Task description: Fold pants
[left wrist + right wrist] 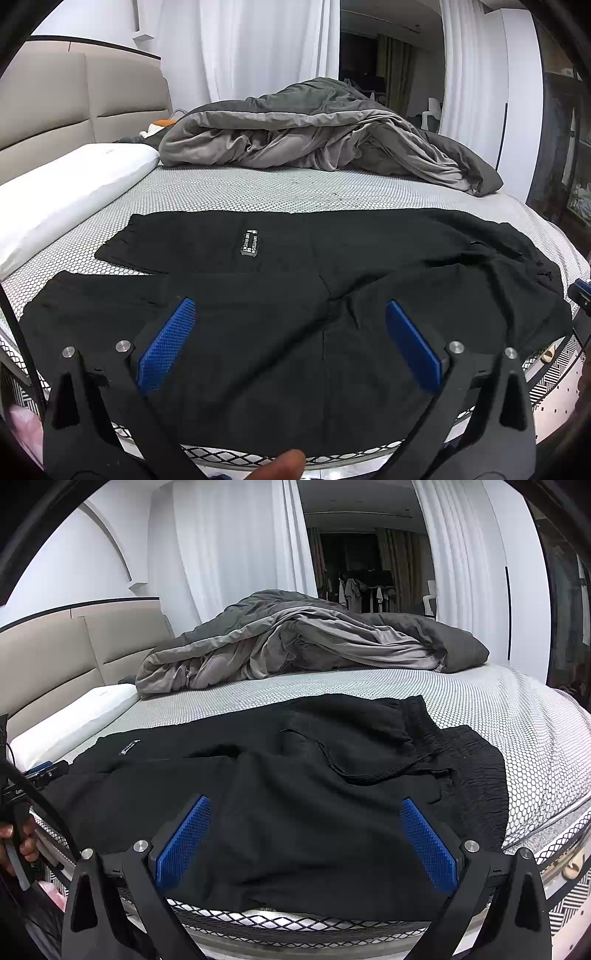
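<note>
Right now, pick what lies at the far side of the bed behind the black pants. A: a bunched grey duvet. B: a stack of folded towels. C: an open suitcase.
A: a crumpled grey duvet is heaped on the bed beyond the spread-out black pants.

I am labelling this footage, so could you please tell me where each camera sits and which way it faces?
Left wrist: on the left hand-held gripper, angled down over the black pants, leg end; open blue pads and a fingertip show.
Right wrist: on the right hand-held gripper, over the waistband end; open pads show.
Shared: pants, grey duvet, white pillow.
</note>
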Demonstrator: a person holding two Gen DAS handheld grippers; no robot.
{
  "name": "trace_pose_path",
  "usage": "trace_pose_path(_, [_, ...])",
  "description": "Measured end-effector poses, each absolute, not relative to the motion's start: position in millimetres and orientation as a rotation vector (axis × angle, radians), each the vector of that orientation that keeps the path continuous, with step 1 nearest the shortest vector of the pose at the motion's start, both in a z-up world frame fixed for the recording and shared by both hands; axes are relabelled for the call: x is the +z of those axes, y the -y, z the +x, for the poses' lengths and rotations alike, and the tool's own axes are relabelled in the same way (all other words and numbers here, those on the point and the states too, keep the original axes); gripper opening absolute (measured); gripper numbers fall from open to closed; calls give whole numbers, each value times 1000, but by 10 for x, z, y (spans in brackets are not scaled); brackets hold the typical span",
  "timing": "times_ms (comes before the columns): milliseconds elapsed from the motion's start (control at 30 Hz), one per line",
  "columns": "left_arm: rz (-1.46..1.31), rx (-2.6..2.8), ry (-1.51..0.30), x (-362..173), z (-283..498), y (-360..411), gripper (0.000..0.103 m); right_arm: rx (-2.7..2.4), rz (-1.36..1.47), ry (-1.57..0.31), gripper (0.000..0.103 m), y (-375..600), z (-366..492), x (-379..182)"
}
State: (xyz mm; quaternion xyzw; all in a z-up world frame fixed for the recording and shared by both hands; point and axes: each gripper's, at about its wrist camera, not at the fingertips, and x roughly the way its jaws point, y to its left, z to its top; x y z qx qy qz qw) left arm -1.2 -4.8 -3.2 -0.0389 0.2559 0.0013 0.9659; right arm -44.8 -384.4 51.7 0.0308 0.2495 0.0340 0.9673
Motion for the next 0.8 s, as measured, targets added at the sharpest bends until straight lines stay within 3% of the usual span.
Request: trace_pose_path(800, [-73,6,-517,-6,-6,88,102,67,60,-503,103,3840,-480,524])
